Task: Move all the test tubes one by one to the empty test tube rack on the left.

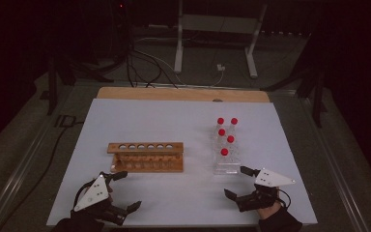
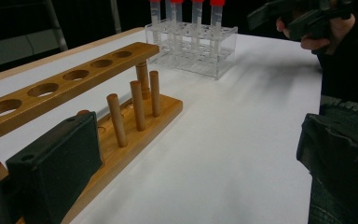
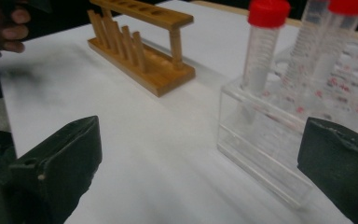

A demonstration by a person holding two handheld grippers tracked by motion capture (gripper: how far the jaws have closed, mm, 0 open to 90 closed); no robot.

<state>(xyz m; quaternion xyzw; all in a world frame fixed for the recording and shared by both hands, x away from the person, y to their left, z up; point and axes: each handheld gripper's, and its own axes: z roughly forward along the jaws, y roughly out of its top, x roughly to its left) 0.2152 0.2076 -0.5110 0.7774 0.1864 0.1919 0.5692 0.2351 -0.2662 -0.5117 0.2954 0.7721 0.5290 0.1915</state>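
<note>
A wooden tube rack (image 1: 145, 154) with a row of empty holes stands in the middle of the white table (image 1: 183, 116). To its right, a clear plastic rack (image 1: 226, 164) holds several red-capped tubes (image 1: 224, 152). My left gripper (image 1: 129, 190) is open at the front left, just in front of the wooden rack's left end (image 2: 74, 79), with nothing between its jaws. My right gripper (image 1: 235, 181) is open at the front right, close to the clear rack's near corner (image 3: 261, 140). A red-capped tube (image 3: 261, 46) stands upright just beyond it.
The table's front edge (image 1: 183, 225) runs just behind both hands. A strip of wooden board (image 1: 183, 94) shows at the far edge. Beyond it are cables and a white metal stand (image 1: 217, 38) on the dark floor. Bare white surface lies between the two grippers.
</note>
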